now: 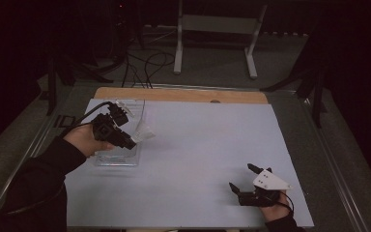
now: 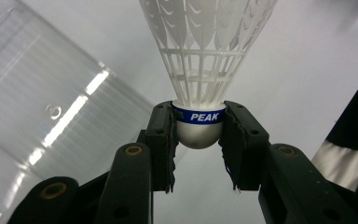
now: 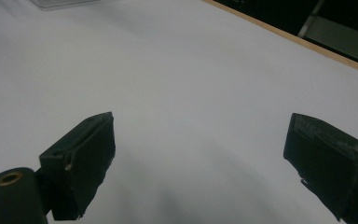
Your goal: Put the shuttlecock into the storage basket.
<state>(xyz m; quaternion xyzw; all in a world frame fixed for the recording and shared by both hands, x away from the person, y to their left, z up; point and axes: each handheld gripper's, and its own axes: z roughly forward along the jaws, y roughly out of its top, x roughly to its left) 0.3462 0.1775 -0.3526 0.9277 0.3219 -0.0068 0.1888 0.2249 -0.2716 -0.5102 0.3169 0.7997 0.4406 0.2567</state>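
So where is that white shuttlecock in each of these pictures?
High view: the shuttlecock is left of centre, held in the left gripper above the clear box.
Left gripper view: top centre, its cork clamped between the jaws.
Right gripper view: not in it.
Shared landmark: the clear box, at the right gripper view's top edge too.

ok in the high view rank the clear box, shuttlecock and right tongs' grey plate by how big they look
1. clear box
2. grey plate, nearer the camera, so unsure against the shuttlecock
3. shuttlecock, held in the left tongs

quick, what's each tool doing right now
Left tool: closed on the round cork base of a white plastic shuttlecock with a blue band.
Right tool: open, nothing between its jaws.
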